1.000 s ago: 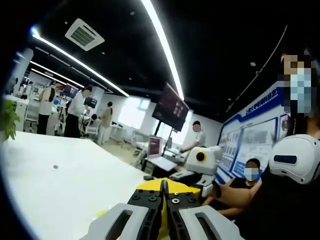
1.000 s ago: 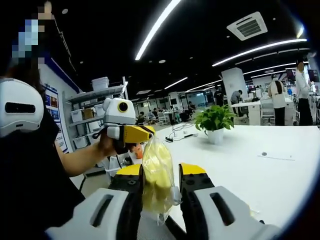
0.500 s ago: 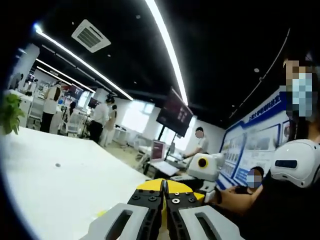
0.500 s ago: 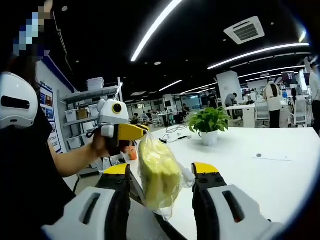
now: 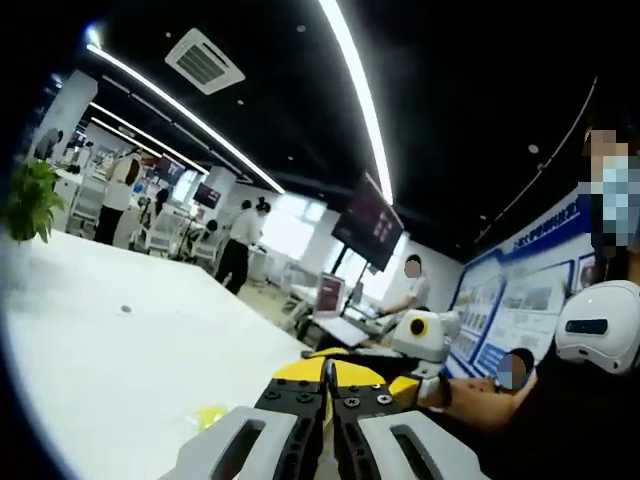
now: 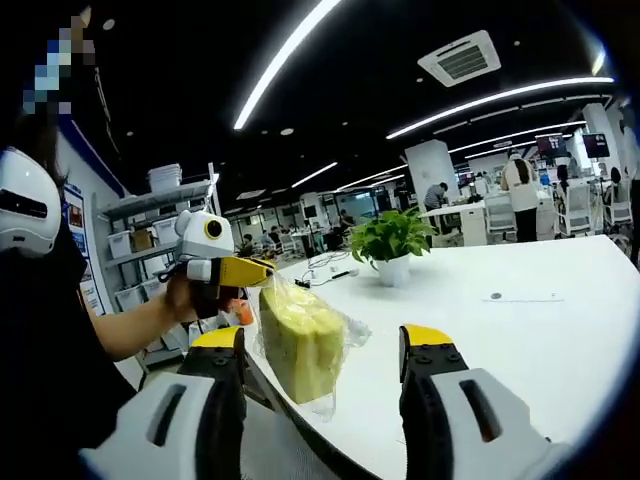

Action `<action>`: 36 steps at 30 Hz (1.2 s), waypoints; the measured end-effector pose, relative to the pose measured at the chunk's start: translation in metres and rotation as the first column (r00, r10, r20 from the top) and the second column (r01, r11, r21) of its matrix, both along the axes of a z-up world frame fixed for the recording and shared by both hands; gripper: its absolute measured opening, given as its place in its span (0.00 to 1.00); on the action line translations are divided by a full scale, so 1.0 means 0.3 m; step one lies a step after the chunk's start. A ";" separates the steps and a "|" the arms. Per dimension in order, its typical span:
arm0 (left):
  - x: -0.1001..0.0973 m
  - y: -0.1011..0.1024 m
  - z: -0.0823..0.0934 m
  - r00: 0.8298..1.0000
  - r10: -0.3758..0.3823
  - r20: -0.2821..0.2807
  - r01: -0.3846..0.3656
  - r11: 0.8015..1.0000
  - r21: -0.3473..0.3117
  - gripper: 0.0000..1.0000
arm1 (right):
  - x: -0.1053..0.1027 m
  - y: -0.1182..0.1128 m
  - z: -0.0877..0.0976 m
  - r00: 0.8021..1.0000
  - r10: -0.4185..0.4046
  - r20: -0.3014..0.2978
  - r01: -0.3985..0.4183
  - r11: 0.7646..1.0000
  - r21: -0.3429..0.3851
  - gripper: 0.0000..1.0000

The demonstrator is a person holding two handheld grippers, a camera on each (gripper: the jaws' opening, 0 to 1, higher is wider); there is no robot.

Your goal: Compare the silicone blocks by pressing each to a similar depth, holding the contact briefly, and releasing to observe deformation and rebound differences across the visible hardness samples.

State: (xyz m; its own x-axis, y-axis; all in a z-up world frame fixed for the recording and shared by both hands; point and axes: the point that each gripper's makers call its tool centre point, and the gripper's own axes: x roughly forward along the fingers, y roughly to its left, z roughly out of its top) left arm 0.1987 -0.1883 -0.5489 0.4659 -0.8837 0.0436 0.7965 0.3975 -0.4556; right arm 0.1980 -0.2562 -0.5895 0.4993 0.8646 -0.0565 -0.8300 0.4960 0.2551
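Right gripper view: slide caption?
Right gripper open around bagged yellow block that left gripper pinches above white table.

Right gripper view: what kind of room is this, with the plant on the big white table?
Probably an open office or lab. Long white tables fill a wide room, one bearing a potted plant; storage shelves with bins line the wall, strip lights cross the dark ceiling, and a hanging screen shows in the left gripper view.
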 end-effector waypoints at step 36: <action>0.074 0.073 -0.147 0.989 0.117 -0.085 -0.122 0.991 -0.056 0.00 | 0.129 -0.274 -0.512 0.941 -0.323 0.099 0.334 0.841 -0.426 0.73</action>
